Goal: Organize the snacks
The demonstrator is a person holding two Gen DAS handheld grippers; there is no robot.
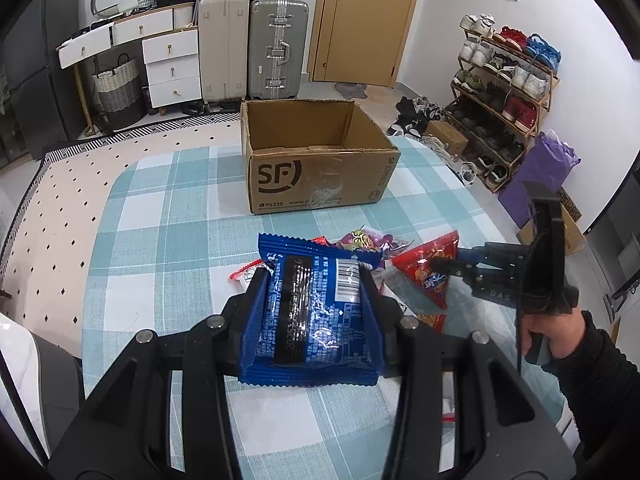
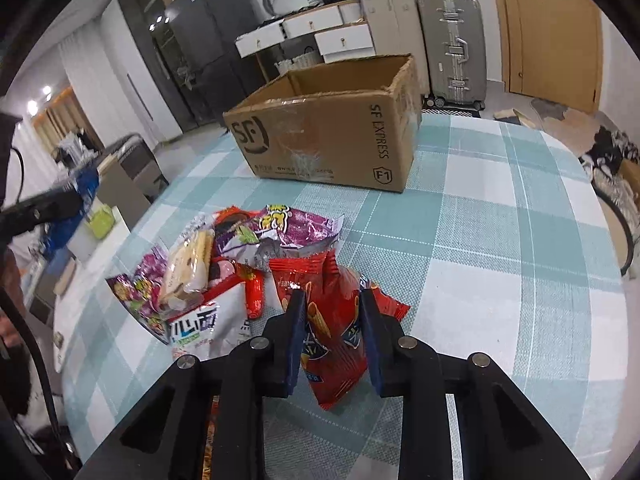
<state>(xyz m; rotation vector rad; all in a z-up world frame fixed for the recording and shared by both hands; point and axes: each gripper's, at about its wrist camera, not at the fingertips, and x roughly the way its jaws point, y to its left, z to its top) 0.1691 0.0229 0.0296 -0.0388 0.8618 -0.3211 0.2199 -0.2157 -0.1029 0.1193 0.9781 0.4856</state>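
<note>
Cardboard box (image 1: 320,160) stands on the bench (image 1: 168,208) toward its far edge, open side up. Snack pile (image 2: 224,264) lies on the bench nearer than the box, well apart from it. Suitcases (image 1: 256,48) stand on the floor behind the bench; shoe rack (image 1: 504,92) off its right edge.
</note>
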